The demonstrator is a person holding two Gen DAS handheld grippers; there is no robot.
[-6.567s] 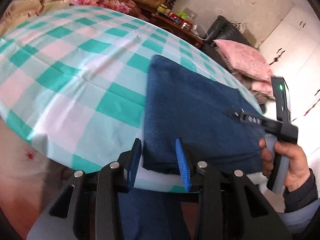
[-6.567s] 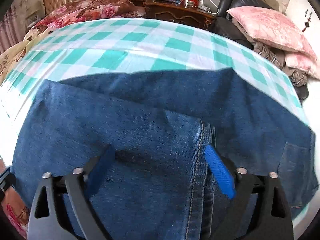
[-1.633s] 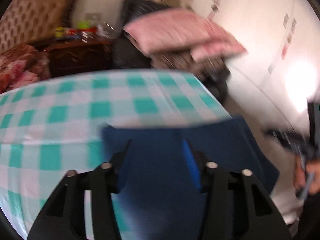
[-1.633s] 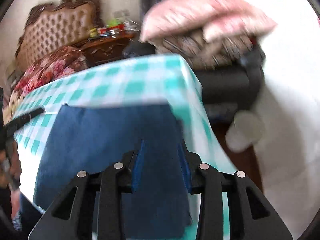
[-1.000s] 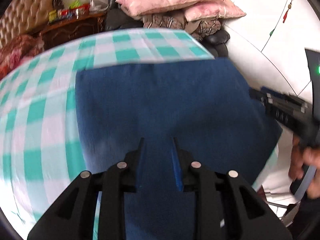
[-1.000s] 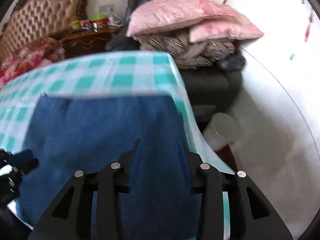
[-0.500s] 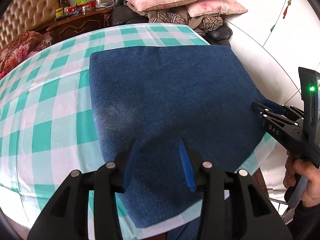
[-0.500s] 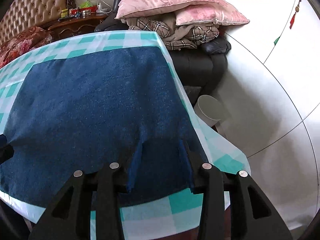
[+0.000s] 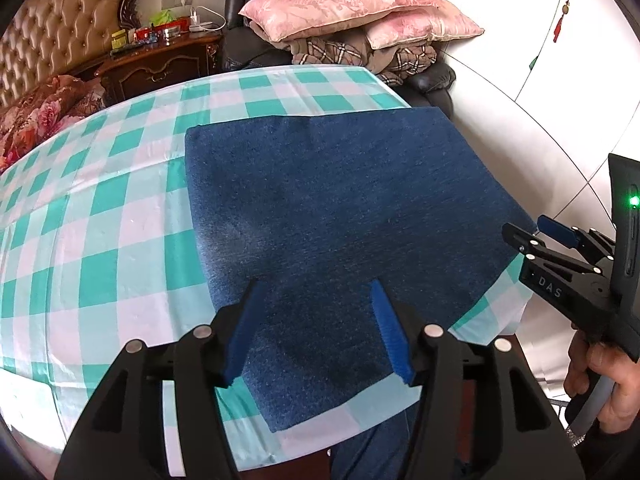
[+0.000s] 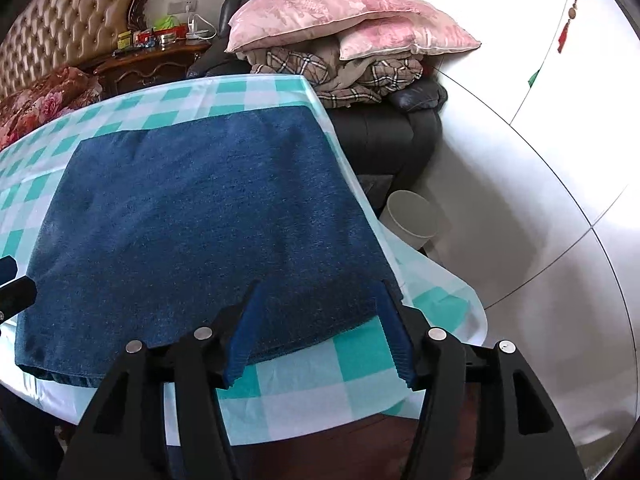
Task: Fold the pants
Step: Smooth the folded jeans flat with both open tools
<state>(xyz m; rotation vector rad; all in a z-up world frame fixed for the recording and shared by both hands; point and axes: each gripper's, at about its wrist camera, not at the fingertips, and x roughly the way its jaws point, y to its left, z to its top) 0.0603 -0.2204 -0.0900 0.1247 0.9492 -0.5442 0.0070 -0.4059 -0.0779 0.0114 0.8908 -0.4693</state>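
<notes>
Bedroom backdrop, left to right: tufted headboard (image 9: 60, 36); dark wooden nightstand (image 9: 160, 64) with small clutter on top, too small to name; black leather chair (image 10: 384, 136) piled with a plaid blanket (image 10: 360, 76) and two pink pillows (image 9: 340, 0); white cabinet doors (image 9: 560, 60) far right; a white bin (image 10: 412, 216) on the floor beside the chair, its inside not visible from your angle.

Your checkered tablecloth (image 9: 100, 208) covers the table; the folded pants (image 9: 340, 208) lie flat on it as one blue denim rectangle, near the table's right edge and front edge.

Your left gripper (image 9: 316, 320) hovers over the near part of the pants, jaws spread, pads clear of the cloth; they have just been opening; nothing pinched. Your right gripper (image 10: 318, 324) sits over the near right corner of the pants, jaws likewise apart and just opened, denim below them but not squeezed. Your right hand (image 9: 600, 376) shows in the left view, wrapped round the handle.

Versus a second ago: both grippers were clamped narrow on the denim; now let go and drawn back, with more of the tablecloth showing in front.
</notes>
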